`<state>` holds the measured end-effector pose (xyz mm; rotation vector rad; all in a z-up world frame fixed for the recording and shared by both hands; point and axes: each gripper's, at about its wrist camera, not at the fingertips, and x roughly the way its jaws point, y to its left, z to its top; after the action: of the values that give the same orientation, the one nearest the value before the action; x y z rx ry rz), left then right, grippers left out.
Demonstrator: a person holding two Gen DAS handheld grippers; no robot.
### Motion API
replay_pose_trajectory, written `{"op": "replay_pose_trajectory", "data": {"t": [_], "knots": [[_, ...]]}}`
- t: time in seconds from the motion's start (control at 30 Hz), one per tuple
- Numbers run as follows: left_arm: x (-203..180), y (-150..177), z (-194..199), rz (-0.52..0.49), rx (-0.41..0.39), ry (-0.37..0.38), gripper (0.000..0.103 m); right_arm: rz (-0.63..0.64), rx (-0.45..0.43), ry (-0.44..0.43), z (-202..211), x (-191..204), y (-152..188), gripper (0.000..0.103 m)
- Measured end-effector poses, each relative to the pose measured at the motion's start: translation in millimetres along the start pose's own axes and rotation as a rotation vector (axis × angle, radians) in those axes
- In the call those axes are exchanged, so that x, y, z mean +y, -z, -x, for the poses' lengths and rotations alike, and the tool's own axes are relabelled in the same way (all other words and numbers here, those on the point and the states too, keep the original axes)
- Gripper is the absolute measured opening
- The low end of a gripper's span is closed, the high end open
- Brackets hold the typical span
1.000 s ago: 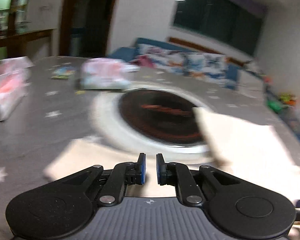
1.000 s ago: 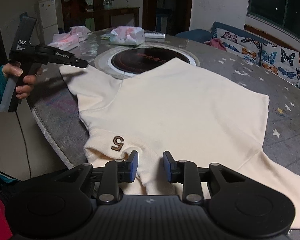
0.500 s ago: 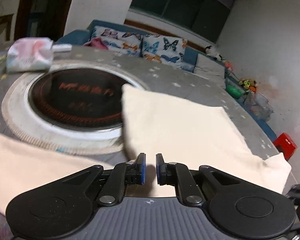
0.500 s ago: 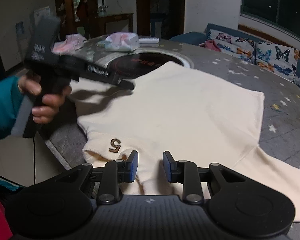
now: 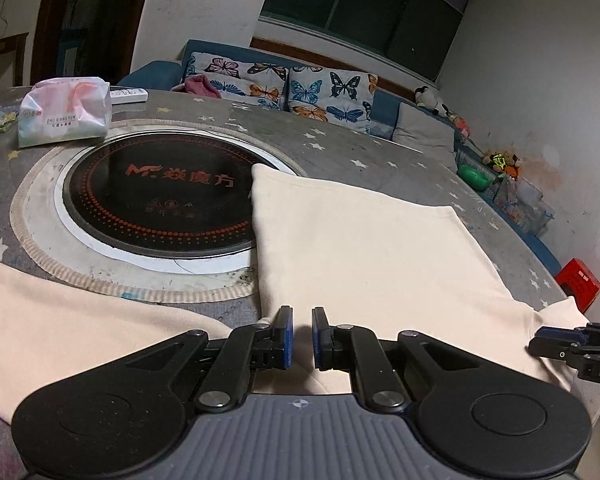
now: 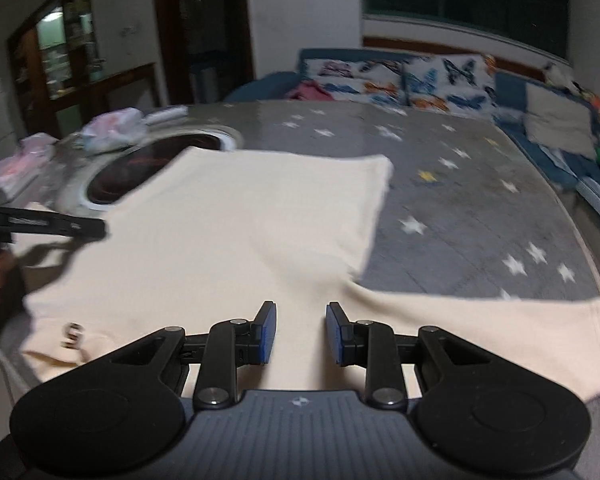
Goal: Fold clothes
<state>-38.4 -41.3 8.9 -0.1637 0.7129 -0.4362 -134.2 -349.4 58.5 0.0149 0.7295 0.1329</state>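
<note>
Shirt [image 5: 364, 248]: cream, spread flat on surface [image 5: 340, 152], far corner overlapping black cooktop disc [image 5: 156, 196].
L gripper [image 5: 299, 332]: low over shirt's near edge, beside cooktop; fingers slightly apart, nothing between.
R gripper [image 6: 298, 332]: over shirt, away from cooktop; fingers wide apart, empty.
Tissue pack [image 5: 64, 112]: beyond cooktop, clear of shirt.

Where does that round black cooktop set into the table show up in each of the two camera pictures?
Left wrist: the cooktop fills the left centre, fully visible.
Right wrist: cooktop is upper left, blurred, partly under the cream shirt.
Shared landmark: the butterfly cushions behind the table.
</note>
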Motion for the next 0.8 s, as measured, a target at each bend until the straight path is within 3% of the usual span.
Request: {"op": "replay_pose_trajectory", "data": {"t": [0.33, 0.4, 0.67, 0.8], "knots": [[-17, -4, 3, -0.06, -0.002, 0.004, 0.017, -0.163, -0.031, 0.183, 34, -70, 30, 0.027], [-23, -5, 5, -0.077, -0.006, 0.006, 0.024, -0.193, -0.03, 0.232, 37, -86, 35, 0.027], [-60, -1, 2, -0.169, 0.011, 0.073, 0.028, -0.371, -0.06, 0.401, 55, -148, 54, 0.027], [-82, 2, -3, -0.215, 0.029, 0.115, 0.028, -0.412, -0.081, 0.409, 57, -162, 56, 0.027]]}}
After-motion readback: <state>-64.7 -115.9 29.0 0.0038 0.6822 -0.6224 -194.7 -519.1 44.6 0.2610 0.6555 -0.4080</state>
